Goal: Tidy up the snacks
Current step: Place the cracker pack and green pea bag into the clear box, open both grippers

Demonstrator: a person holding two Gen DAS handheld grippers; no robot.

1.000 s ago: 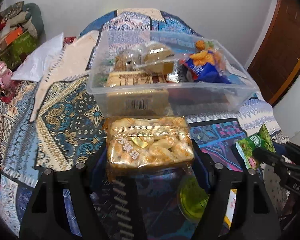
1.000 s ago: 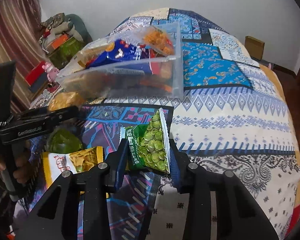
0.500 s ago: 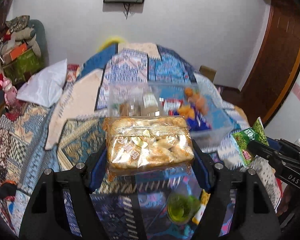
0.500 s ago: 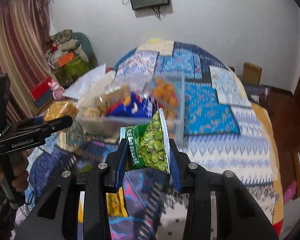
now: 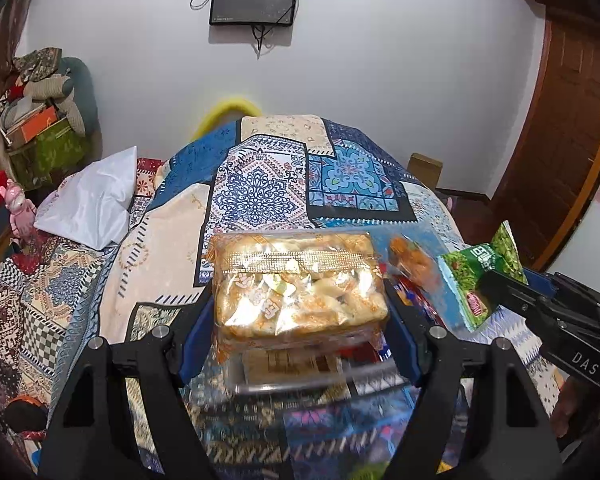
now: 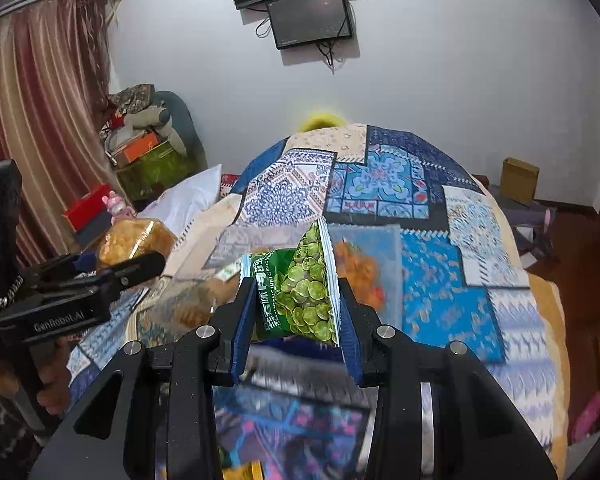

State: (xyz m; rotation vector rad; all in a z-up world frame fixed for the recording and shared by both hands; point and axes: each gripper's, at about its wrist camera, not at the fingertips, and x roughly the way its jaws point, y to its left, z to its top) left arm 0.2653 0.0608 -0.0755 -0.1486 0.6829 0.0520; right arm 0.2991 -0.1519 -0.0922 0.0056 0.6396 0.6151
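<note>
Between the left gripper's [image 5: 300, 312] blue pads sits a clamped golden pastry pack [image 5: 298, 286]; the right gripper [image 6: 294, 312] pinches a green pea bag [image 6: 300, 296].

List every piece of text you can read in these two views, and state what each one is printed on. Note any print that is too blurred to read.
"DAS" on the right gripper body.
"GenRobot.AI" on the left gripper body.
Green pea bag: white characters, too distorted to read.
Golden pastry pack: white characters, glare-blurred, unreadable.
Snack packets in the clear bin: print too blurred.
</note>
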